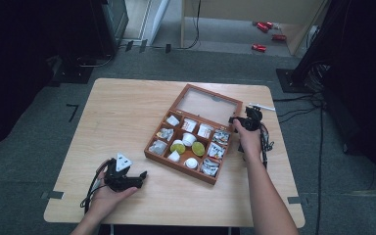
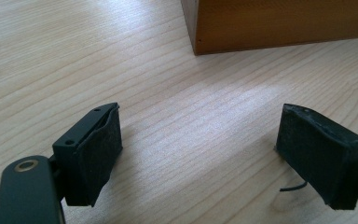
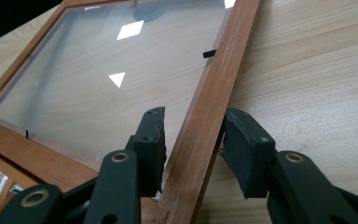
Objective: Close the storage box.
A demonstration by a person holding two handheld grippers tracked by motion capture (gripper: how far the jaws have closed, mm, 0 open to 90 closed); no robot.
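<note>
A pale wood-grain surface (image 1: pixel 127 117) with rounded corners stands on a grey carpeted floor (image 1: pixel 39 122), with short strips of dark tape stuck to the carpet beside its near corners. Beyond it a light wooden piece of furniture (image 1: pixel 254 12) rises at the far end of the room, and a few red cans (image 1: pixel 265 34) lie on the floor under it (some tipped on their sides). Dark equipment (image 1: pixel 110 22) stands at the far left, and black stands and draped shapes fill the right edge, where black cables (image 1: pixel 318 105) run across the carpet. The light falls evenly from above, while the room's edges are in deep shadow.
</note>
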